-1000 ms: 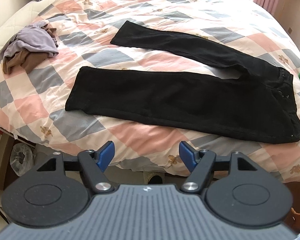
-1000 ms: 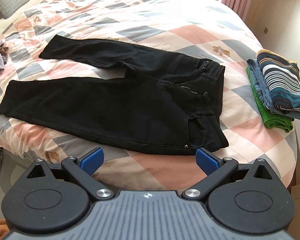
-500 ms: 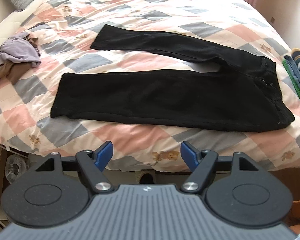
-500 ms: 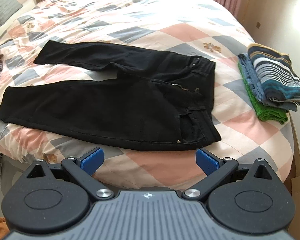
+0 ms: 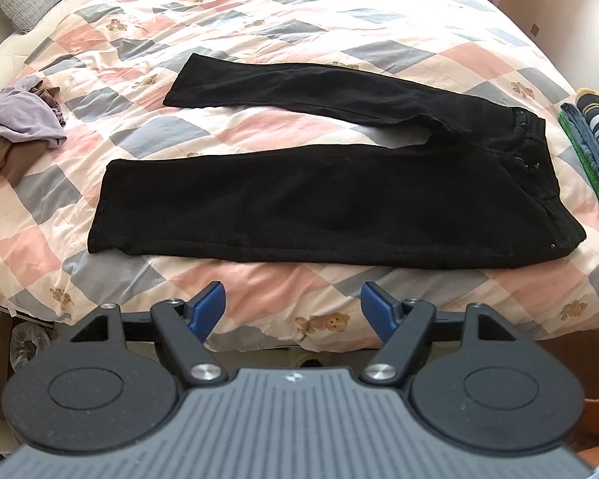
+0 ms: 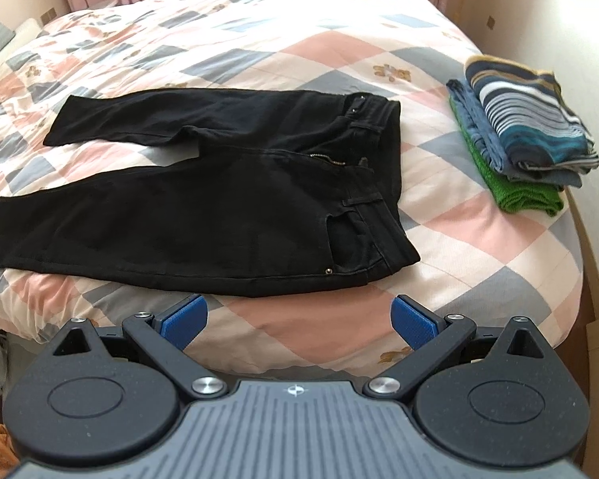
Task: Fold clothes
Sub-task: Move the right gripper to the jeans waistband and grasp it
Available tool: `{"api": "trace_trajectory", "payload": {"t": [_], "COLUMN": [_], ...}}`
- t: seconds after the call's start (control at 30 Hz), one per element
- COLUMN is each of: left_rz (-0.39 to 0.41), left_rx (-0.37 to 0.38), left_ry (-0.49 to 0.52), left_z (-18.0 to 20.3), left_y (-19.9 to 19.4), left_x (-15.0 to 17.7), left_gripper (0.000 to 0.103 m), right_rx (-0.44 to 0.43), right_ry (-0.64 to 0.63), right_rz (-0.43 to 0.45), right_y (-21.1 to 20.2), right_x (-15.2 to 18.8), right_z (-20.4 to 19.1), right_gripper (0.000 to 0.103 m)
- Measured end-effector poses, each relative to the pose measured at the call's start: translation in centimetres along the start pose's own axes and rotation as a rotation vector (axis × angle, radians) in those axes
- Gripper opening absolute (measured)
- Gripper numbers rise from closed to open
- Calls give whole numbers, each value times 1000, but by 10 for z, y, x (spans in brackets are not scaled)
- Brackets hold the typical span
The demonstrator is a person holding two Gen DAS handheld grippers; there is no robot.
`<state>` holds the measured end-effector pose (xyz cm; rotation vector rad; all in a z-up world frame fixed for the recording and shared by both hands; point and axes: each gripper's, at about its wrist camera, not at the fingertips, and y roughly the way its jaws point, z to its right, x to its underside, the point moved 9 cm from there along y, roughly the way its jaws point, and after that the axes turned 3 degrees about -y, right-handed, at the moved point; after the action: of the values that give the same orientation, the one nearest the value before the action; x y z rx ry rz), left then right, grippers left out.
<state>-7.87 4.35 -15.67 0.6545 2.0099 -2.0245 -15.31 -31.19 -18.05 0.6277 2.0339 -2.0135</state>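
Lying flat and unfolded near the front edge of the bed (image 5: 283, 20), the black trousers (image 6: 203, 207) had legs splayed toward the left edge and waistband toward the right. A folded stack (image 6: 527, 135) by the bed's right edge suggested part of the work was done, while a crumpled heap (image 5: 20, 127) near the left edge, seemingly two garments, awaited folding. The left gripper (image 5: 295, 311) and right gripper (image 6: 299, 321) hovered off the front edge, jaws spread, holding nothing.
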Motion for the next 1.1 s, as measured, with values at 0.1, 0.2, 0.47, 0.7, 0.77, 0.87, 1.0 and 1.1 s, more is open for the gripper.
{"api": "trace_trajectory", "payload": {"t": [0.1, 0.2, 0.47, 0.7, 0.77, 0.87, 1.0, 1.1], "left_rz": [-13, -34, -74, -124, -133, -149, -161, -182], "left_rx": [4, 13, 82, 132, 137, 149, 175, 191], "left_ry": [6, 16, 124, 246, 279, 324, 380, 405], "left_z": [-5, -7, 5, 20, 23, 29, 37, 43], "left_y": [11, 27, 81, 136, 154, 180, 208, 227], "left_x": [-9, -22, -82, -143, -160, -183, -205, -212], "left_gripper": [72, 72, 72, 71, 71, 71, 71, 71], "right_rx": [-51, -116, -237, -215, -206, -185, -138, -88], "right_ry": [27, 57, 155, 309, 350, 373, 398, 363], "right_rz": [-12, -24, -52, -100, -115, -123, -114, -106], "right_y": [12, 25, 63, 93, 103, 117, 132, 149], "right_x": [-1, -7, -45, -61, -63, -68, -79, -87], "right_z": [5, 7, 13, 31, 37, 43, 63, 80], "right_gripper": [100, 91, 67, 51, 41, 32, 32, 32]}}
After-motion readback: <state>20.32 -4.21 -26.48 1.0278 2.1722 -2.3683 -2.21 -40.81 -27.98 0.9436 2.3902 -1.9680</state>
